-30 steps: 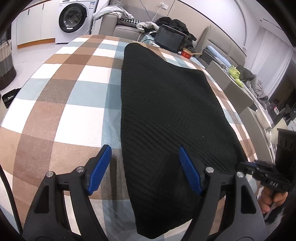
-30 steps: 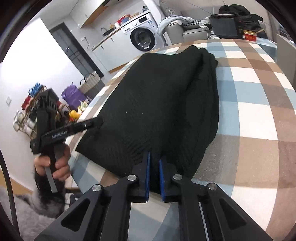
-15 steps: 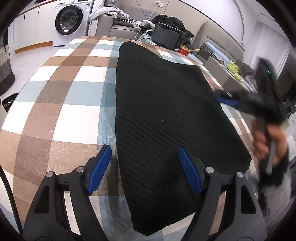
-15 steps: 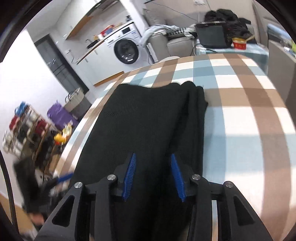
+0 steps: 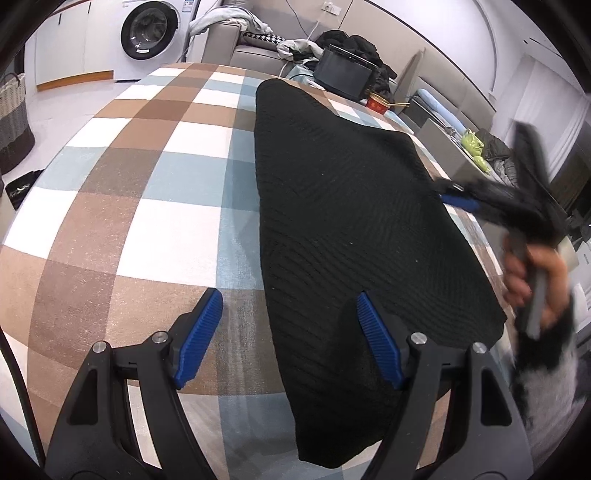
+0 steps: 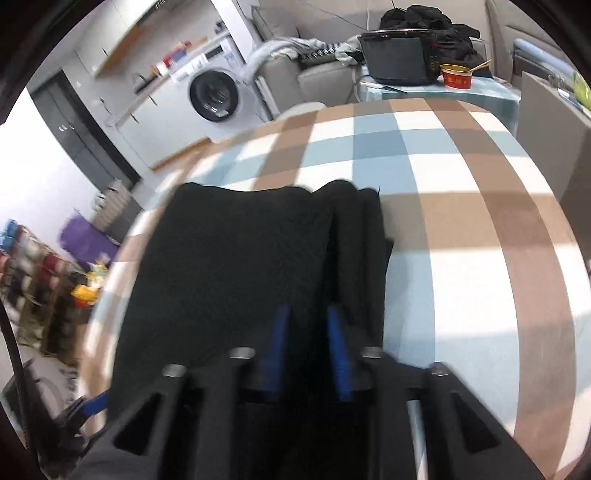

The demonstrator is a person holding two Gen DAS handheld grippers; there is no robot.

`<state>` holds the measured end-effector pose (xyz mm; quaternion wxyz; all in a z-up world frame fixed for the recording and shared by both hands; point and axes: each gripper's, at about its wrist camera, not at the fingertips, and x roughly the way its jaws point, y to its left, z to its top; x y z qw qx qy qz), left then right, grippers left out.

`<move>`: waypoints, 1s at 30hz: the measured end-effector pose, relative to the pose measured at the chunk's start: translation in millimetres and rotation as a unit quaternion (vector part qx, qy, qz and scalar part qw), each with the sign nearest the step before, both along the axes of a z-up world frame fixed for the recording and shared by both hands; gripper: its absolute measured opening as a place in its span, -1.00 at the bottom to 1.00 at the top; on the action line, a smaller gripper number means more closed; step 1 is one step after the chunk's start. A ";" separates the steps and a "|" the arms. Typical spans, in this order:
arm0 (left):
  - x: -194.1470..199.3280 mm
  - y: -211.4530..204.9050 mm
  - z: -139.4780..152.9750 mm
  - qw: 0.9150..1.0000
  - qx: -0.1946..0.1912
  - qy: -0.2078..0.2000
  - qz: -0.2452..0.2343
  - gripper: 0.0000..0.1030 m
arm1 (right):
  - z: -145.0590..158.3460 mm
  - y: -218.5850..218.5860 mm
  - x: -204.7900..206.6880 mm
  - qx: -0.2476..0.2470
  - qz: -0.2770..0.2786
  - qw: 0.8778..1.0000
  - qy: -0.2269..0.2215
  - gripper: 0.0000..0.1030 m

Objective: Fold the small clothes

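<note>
Left gripper (image 5: pixel 288 336) released, blue pads spread wide, straddling the near left edge of the black knit garment (image 5: pixel 354 221), which lies flat lengthwise on the checked tablecloth (image 5: pixel 147 192). Right gripper (image 6: pixel 306 332), blurred, low over the garment's right side by its folded edge; jaws parted with a gap, nothing pinched. Washing machine (image 5: pixel 147 35) behind.

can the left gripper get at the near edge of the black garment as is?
Probably yes. The left gripper is open, its fingers straddling the left edge of the black garment near the near end, with only bare tablecloth around. The right gripper is off at the far side.
</note>
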<state>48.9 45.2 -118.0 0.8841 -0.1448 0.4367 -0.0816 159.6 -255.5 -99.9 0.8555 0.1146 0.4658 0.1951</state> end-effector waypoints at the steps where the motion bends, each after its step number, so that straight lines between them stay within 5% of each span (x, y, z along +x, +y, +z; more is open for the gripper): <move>1: 0.1 -0.2 -0.3 1.000 0.002 0.000 0.001 0.42 | 2.0 -2.1 -12.2 -0.001 0.002 1.000 -0.004 0.00; 10: -0.2 -12.3 -0.6 1.000 0.004 -0.003 -0.011 0.41 | -11.9 -2.8 -96.5 0.025 0.029 0.999 0.020 0.22; 12: 1.2 -13.3 -0.7 1.000 -0.003 -0.004 -0.012 0.27 | -11.8 -0.7 -110.1 0.022 0.033 0.999 0.011 0.22; 14: 4.3 -14.0 -2.0 1.000 -0.013 -0.002 -0.019 -0.09 | -12.8 1.4 -115.8 0.025 0.039 0.999 0.006 0.22; 17: 9.0 -15.2 -1.9 1.000 -0.004 -0.002 -0.012 -0.48 | -17.6 4.4 -113.7 0.024 0.048 0.999 0.004 0.18; 19: 12.7 -15.9 -1.3 1.000 -0.009 -0.002 -0.014 -0.54 | -20.1 8.8 -109.2 0.016 0.050 0.999 -0.007 -0.05; 21: 18.2 -18.1 -0.4 1.000 0.002 -0.002 -0.017 -0.54 | -20.9 13.0 -104.4 0.007 0.054 0.998 -0.009 -0.23; 30: 72.3 -7.5 0.3 1.000 0.021 0.002 -0.004 -0.54 | -26.4 26.0 -56.7 0.014 0.036 0.999 -0.009 -0.24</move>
